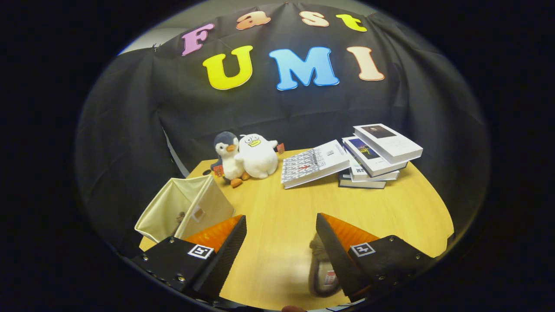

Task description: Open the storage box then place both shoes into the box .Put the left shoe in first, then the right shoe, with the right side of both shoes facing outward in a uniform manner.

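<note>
A: As the fingers stand wide apart with bare wood between them, what is the hand-held gripper (281, 236) doing?

B: It is released and grasps nothing. Its two orange-padded fingers (217, 234) hover above the surface (282, 203), which is a round wooden top.

A: Where is the nearest task object?

B: A shoe (321, 271) lies on the surface just beside and partly under the inner edge of the right finger. It is blurred; whether it is the left or the right shoe cannot be told. No finger presses on it.

A: And the storage box (184, 208)?

B: A cream fabric box sits just beyond the left finger, at the near left part of the surface. Its mouth appears open, facing up and toward the camera. A small dark shape (180, 216) shows inside; it may be a shoe, but it is too small to tell.

A: What lies farther out?

B: Two plush penguins (245, 158) stand at the back of the surface, and beside them a stack of books (368, 158), one leaning against the pile.

A: How far along is the task, then?

B: By judgement, the opening step looks done. At least one shoe is not yet placed, and its orientation in the box is left to settle.
</note>
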Demonstrator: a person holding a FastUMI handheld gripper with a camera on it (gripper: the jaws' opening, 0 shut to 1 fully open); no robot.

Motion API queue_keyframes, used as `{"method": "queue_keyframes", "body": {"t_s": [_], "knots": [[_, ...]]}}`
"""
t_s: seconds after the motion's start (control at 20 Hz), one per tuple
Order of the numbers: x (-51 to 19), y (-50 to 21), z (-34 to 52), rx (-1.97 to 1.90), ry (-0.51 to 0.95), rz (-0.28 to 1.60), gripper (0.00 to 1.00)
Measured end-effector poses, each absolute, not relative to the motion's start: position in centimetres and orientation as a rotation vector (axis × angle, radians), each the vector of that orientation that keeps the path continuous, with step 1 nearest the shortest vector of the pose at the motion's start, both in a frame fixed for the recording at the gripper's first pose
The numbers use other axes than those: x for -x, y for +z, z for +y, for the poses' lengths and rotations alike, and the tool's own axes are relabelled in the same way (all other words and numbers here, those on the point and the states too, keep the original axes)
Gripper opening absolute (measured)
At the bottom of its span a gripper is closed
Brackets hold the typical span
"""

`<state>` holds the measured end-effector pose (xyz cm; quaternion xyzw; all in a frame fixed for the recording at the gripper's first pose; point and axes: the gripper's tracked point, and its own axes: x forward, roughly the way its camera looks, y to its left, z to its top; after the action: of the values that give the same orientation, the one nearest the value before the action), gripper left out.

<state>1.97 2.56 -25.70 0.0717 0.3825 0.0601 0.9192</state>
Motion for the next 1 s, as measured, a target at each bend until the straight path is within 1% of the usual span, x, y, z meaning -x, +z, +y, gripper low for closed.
{"method": "queue_keyframes", "body": {"t_s": [0.45,1.0], "knots": [[1.6,-32.4,-4.5,-0.054,0.07,0.919,0.99],[4.9,-39.7,-7.0,0.025,0.109,1.086,0.99]]}}
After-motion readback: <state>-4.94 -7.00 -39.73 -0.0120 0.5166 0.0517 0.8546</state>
